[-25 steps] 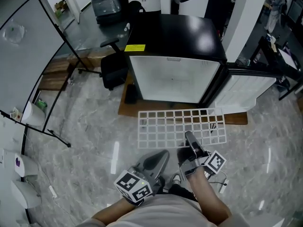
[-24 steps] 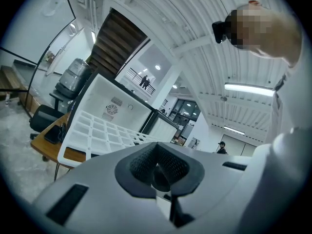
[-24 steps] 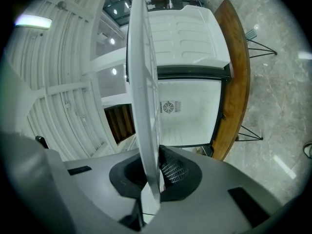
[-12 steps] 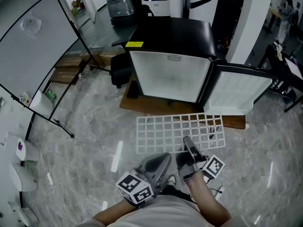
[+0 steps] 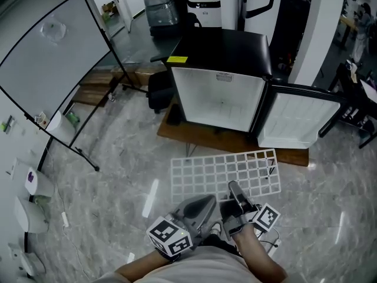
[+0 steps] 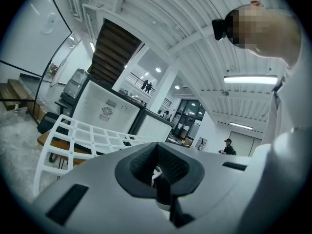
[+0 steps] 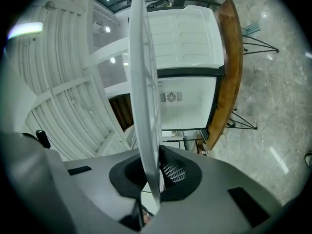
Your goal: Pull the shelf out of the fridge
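The white grid shelf is out of the small black fridge and hangs level above the floor in front of it. My right gripper is shut on the middle of its near edge. In the right gripper view the shelf runs edge-on between the pads of that gripper. My left gripper sits close beside it on the left, by the shelf's near edge, shut with nothing in it. In the left gripper view the shelf lies to the left of the closed left gripper. The fridge door stands wide open to the right.
The fridge stands on a low wooden platform. A black office chair is at its left. A large whiteboard on a stand leans along the left side. A water dispenser and a white pillar are behind.
The shelf, still in my right gripper, has come a little farther from the fridge toward me. The head view has shifted, so the fridge sits more to the right.
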`<state>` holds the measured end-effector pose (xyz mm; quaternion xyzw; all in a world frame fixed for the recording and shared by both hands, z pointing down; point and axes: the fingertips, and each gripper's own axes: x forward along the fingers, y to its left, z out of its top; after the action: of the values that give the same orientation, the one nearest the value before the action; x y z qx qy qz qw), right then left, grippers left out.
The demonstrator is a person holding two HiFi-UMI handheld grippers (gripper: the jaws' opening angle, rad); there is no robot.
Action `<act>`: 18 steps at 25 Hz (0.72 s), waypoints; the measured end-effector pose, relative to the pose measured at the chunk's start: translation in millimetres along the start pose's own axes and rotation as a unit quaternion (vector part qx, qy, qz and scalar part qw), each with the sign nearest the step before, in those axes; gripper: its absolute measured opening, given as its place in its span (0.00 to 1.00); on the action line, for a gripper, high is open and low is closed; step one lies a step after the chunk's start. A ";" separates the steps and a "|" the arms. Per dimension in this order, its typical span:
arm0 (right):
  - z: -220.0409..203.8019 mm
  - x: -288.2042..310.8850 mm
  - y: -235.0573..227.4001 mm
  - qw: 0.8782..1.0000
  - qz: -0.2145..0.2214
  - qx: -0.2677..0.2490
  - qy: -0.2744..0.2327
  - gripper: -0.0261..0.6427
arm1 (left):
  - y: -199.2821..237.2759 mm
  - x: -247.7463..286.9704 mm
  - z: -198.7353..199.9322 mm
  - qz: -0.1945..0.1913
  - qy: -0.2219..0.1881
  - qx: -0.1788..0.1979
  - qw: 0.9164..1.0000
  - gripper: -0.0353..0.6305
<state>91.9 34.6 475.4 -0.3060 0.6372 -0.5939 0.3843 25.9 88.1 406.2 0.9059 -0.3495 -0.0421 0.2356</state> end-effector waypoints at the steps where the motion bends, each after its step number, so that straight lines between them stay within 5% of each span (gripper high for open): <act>1: -2.9 -1.3 -0.3 1.000 -0.001 0.000 0.000 0.10 | 0.4 -3.0 -0.5 0.000 -0.001 -0.001 1.000 0.06; 18: -30.3 -5.5 10.0 0.999 0.003 -0.012 -0.030 0.10 | 2.6 -35.6 12.0 -0.035 -0.011 0.007 0.999 0.06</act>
<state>69.6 56.1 466.2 -0.3270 0.6333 -0.5754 0.4012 -5.3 105.0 393.6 0.9187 -0.3201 -0.0583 0.2239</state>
